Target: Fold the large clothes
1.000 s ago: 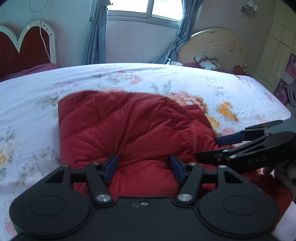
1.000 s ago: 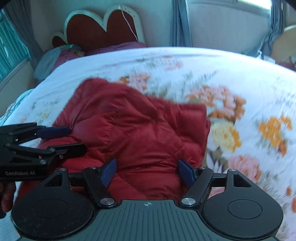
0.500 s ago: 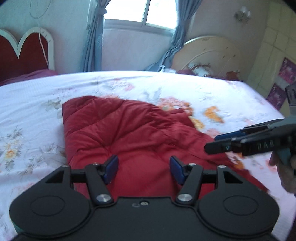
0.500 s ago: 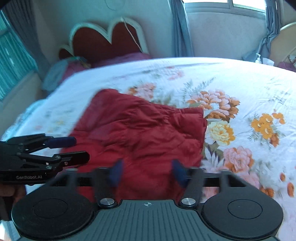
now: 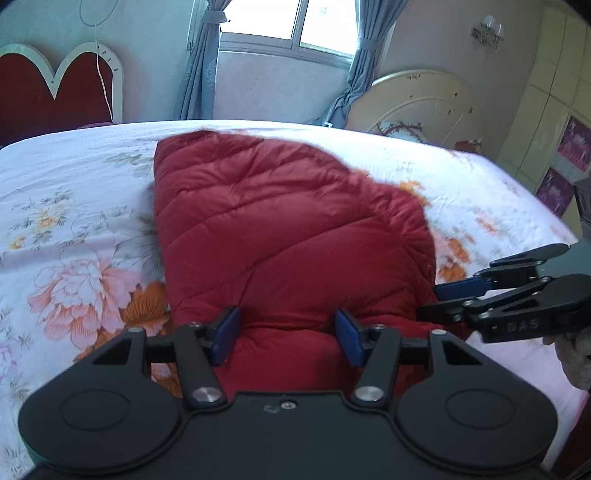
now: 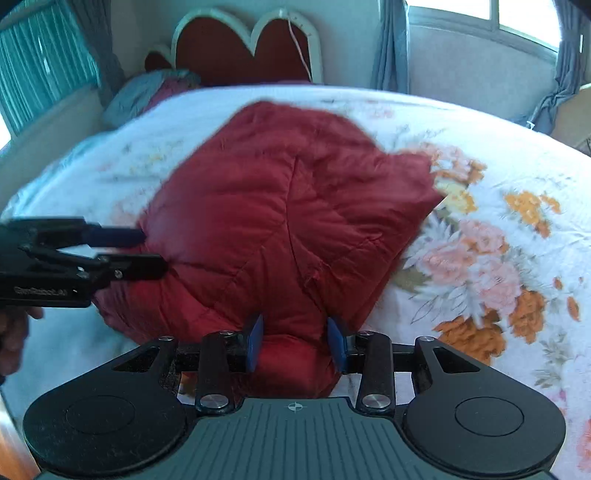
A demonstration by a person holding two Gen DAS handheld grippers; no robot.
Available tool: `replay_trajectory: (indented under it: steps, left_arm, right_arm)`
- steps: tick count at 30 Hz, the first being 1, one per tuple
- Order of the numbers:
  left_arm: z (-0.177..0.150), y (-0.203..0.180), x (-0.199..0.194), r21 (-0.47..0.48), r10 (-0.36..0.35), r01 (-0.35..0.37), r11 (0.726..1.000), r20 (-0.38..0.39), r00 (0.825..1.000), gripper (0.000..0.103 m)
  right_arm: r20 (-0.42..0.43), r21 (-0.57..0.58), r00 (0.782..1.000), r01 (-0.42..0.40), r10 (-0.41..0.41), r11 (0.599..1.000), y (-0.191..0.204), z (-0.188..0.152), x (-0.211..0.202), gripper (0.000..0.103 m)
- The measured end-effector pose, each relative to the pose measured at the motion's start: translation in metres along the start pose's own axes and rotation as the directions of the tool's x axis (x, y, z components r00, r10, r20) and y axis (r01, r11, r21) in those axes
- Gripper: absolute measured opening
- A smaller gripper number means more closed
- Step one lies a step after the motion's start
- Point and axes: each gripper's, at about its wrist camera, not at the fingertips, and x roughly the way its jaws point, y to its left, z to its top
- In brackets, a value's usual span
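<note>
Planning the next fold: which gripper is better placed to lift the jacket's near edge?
Right gripper: its jaws already pinch the red quilted puffer jacket. The left gripper's jaws straddle the near edge wider.

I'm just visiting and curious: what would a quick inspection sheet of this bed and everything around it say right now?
Surface: bed with a white floral bedsheet, partly covered.
Job's things: red quilted jacket lying puffy on the sheet, near edge bunched up.
Clutter: bluish bundle near the headboard; too blurred to identify.
Grippers: left gripper has the jacket's near edge bulging between its jaws, which stand fairly wide; grip unclear. Right gripper has its jaws pressed on a fold of the jacket.
Cables: thin white cord hanging over the red heart-shaped headboard.
Surroundings: window with blue-grey curtains, cream round board, wall lamp.
</note>
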Motion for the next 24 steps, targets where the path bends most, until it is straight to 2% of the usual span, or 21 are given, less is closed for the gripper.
replay_trajectory:
  steps: [2, 6, 7, 8, 9, 12, 15, 19, 24]
  left_arm:
    - [-0.001, -0.003, 0.005, 0.039, 0.021, -0.021, 0.999, -0.003, 1.000, 0.056]
    - [0.006, 0.000, -0.003, 0.022, 0.002, -0.002, 1.000, -0.018, 1.000, 0.057]
    - [0.009, 0.004, -0.008, -0.001, -0.003, 0.003, 1.000, -0.008, 1.000, 0.061]
    - [0.012, 0.007, -0.014, -0.026, -0.006, 0.006, 1.000, 0.015, 1.000, 0.075]
    - [0.016, 0.012, -0.019, -0.048, -0.006, 0.008, 0.999, 0.051, 0.999, 0.082]
    - [0.035, 0.027, -0.016, -0.094, -0.003, 0.015, 0.995, 0.118, 0.993, 0.073]
    - [0.061, 0.040, 0.002, -0.116, 0.014, 0.004, 0.993, 0.152, 0.988, 0.064]
    - [0.102, 0.053, 0.030, -0.114, 0.021, -0.001, 0.993, 0.176, 0.984, 0.062]
    - [0.130, 0.060, 0.069, -0.086, 0.011, 0.000, 0.996, 0.131, 0.991, 0.062]
  right_arm:
    - [-0.008, 0.016, 1.000, -0.003, 0.003, 1.000, -0.004, -0.001, 0.009, 0.038]
    - [-0.008, 0.028, 1.000, -0.002, 0.002, 1.000, -0.009, 0.007, -0.004, 0.039]
    - [0.024, 0.042, 1.000, -0.003, 0.002, 0.999, -0.011, 0.008, -0.012, 0.039]
    - [0.062, 0.059, 0.998, -0.011, 0.008, 0.998, -0.015, 0.012, -0.021, 0.039]
    - [0.094, 0.079, 0.995, -0.018, 0.011, 0.997, -0.020, 0.017, -0.028, 0.039]
    - [0.189, 0.121, 0.982, -0.011, -0.012, 0.993, -0.032, 0.041, -0.036, 0.039]
    - [0.234, 0.116, 0.971, 0.019, -0.046, 0.993, -0.036, 0.073, -0.024, 0.039]
    - [0.227, 0.118, 0.972, 0.041, -0.067, 0.992, -0.041, 0.117, 0.011, 0.039]
    - [0.202, 0.094, 0.977, 0.043, -0.061, 0.995, -0.042, 0.154, 0.045, 0.039]
